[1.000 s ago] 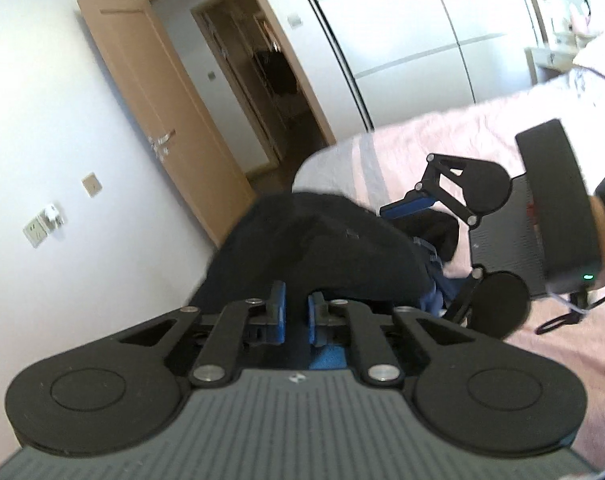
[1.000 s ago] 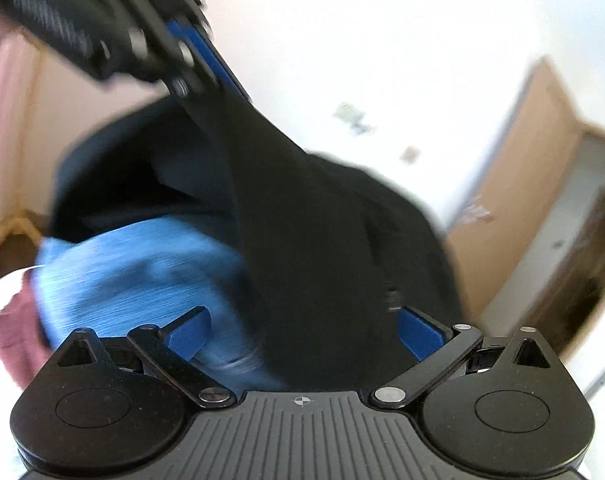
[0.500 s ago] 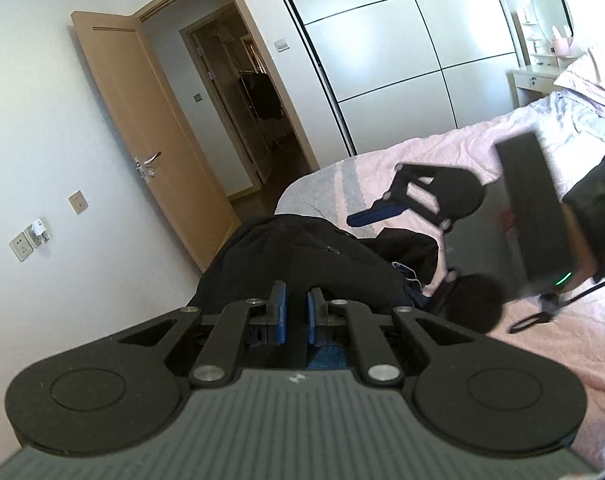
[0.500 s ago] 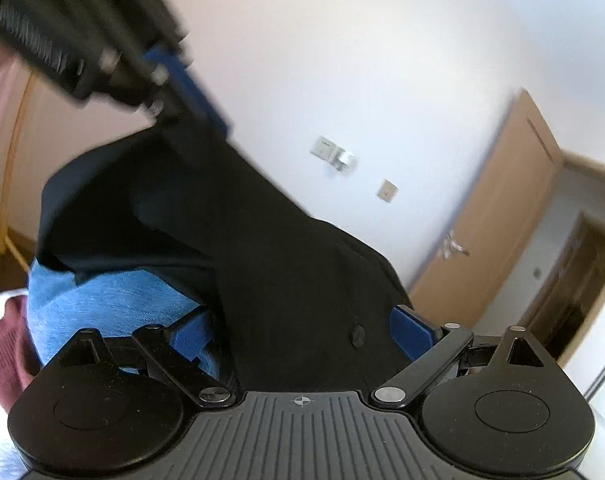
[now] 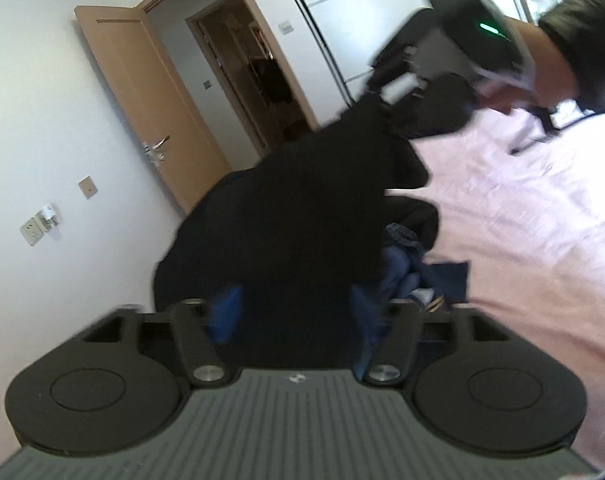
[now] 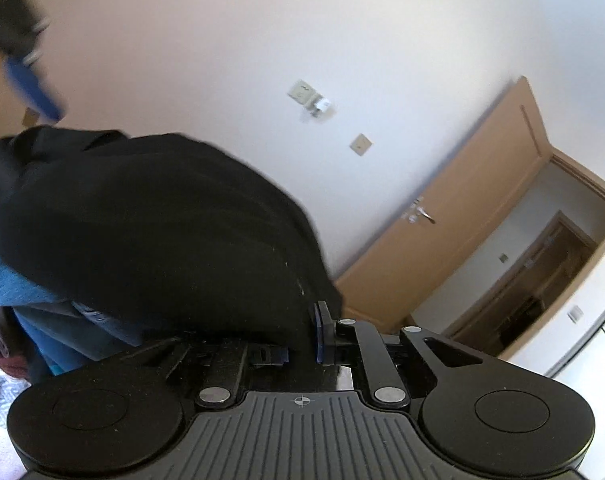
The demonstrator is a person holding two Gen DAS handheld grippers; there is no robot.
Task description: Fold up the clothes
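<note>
Left wrist view: left gripper (image 5: 294, 308) jaws spread wide, black garment (image 5: 302, 208) draped between the blue fingers (image 5: 224, 310), not pinched. Right gripper (image 5: 376, 94) lifts the garment's far corner above the pink bedspread (image 5: 522, 208). Right wrist view: right gripper (image 6: 302, 344) jaws pressed together on the black garment (image 6: 150, 220); blue clothing (image 6: 18, 284) lies beneath it.

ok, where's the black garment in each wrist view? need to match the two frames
Left wrist: black garment fills the centre, running from between the open left claw up to the right claw at upper right.
Right wrist: it covers the left and centre, pinched in the right claw at bottom centre.
Shared landmark: the open wooden door, upper left in the left view, right side in the right view.
</note>
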